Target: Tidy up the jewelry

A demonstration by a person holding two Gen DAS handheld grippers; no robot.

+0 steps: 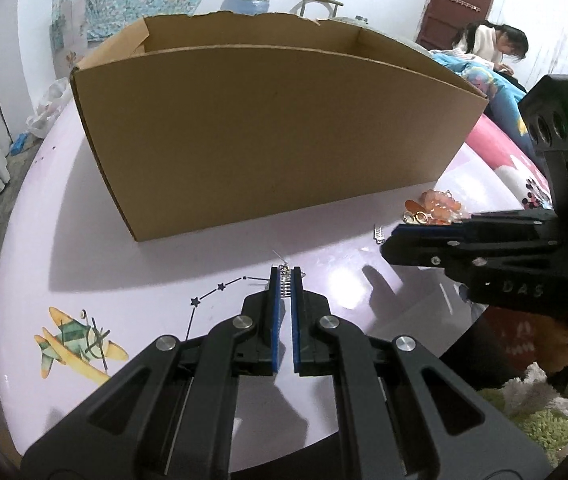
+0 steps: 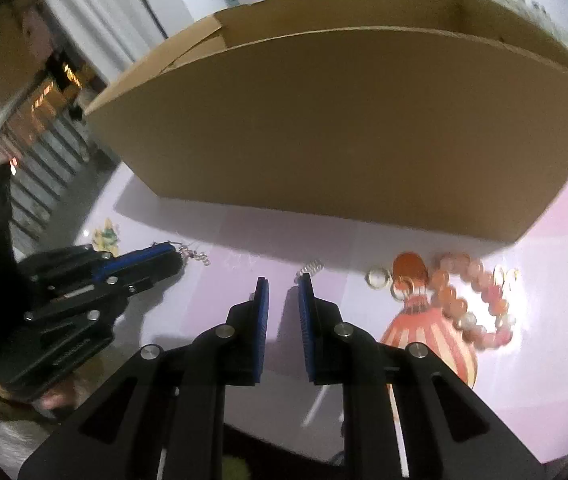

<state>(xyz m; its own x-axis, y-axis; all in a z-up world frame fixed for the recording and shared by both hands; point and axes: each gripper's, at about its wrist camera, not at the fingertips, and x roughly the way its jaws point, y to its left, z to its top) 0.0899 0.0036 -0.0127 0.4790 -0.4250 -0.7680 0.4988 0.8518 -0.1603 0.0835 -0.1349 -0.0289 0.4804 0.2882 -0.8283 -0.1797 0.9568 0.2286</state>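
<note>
Pale lilac surface [image 1: 163, 264] with printed airplane [image 1: 75, 344], star line and striped balloon [image 2: 432, 336]. Open cardboard box [image 1: 267, 140] stands at far side. Before box, toward right: orange-pink bead bracelet [image 2: 472, 292], two rings [image 2: 378, 279], small silver clasp piece [image 2: 311, 267] lying apart.

Strong fisheye bending with dark vignetted corners, left wrist view sharp, right wrist view softly blurred, cardboard box [image 1: 267, 132] shadowing the glossy table [image 1: 336, 280], spots of glare
</note>
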